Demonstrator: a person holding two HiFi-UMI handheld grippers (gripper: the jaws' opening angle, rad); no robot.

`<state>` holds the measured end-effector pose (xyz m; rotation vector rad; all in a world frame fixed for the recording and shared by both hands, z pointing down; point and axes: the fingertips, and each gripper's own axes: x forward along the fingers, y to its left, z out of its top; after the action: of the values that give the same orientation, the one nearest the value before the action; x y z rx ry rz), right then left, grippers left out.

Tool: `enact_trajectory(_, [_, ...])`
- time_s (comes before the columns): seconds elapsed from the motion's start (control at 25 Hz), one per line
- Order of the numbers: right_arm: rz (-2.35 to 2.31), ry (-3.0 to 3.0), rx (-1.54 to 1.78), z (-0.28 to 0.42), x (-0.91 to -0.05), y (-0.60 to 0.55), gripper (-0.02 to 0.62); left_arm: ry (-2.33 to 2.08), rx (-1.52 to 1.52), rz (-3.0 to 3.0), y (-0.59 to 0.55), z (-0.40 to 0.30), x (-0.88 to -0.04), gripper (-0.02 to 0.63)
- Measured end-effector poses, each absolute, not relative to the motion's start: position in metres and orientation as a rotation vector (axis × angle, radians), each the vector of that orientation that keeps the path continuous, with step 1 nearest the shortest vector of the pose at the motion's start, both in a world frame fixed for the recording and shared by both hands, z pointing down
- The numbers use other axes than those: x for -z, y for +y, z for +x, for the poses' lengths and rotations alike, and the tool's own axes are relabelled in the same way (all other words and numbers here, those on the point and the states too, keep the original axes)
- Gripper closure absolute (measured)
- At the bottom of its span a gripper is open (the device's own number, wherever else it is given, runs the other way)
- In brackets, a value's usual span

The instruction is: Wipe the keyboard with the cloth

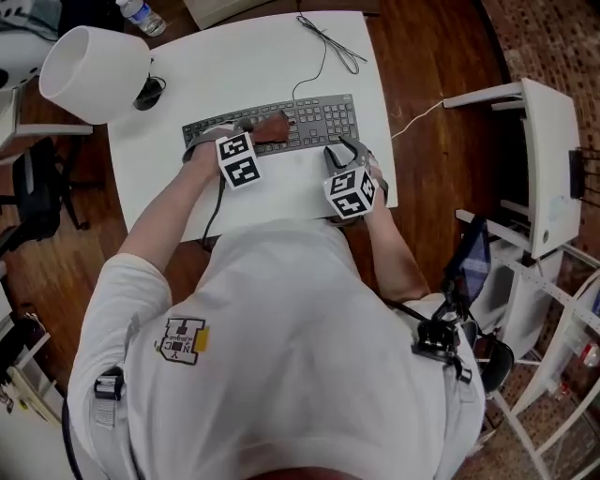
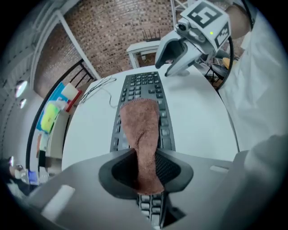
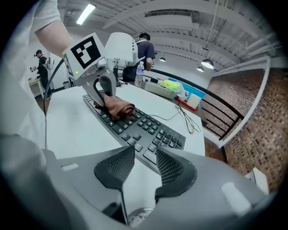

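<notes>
Closest in, the left gripper view gives us the left gripper [image 2: 146, 170] w/ its fingers pinching the brown cloth [image 2: 140, 130]. The cloth lies fwd over the keys of the dark keyboard [image 2: 145, 87] (the head view hides that pinch under the marker cube). In the right gripper view, the right gripper [image 3: 140, 162] has its fingers spread, nothing betw. them. Past the tips we see bare worktop [image 3: 76, 130] and the keyboard's front edge.

From the head view, both forearms reach fwd. The left gripper tips steeply down over the keyboard's left-middle; the right one angles down by its right front edge.

Further back, a thin cable [image 1: 328, 42] loops on the worktop. A white lamp shade [image 1: 92, 73] sits far left, w/ a clear bottle [image 1: 142, 16] past it, contents unclear to us.
</notes>
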<state>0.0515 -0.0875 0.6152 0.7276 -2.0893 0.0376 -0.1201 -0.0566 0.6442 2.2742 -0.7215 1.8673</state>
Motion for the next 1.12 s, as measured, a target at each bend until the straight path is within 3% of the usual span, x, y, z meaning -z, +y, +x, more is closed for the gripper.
enact_trajectory(0.36, [0.666,-2.09,0.012,-0.019,-0.606,-0.057,0.449,-0.896,-1.824,2.078,0.021,-0.264,-0.646,0.509])
enact_trajectory(0.6, [0.723,-2.073,0.003,-0.034,-0.598,-0.04,0.449,-0.909,-1.796,2.057,0.045,-0.302,-0.65,0.509])
enact_trajectory(0.76, [0.729,-2.063,-0.006,-0.011,-0.602,-0.032,0.451,-0.946,-1.741,2.219,0.01,-0.241,-0.616,0.509])
enact_trajectory(1.12, [0.703,-2.056,-0.022,0.085,-0.609,-0.057,0.456,-0.714,-1.653,2.578,-0.117,0.032,-0.606,0.509])
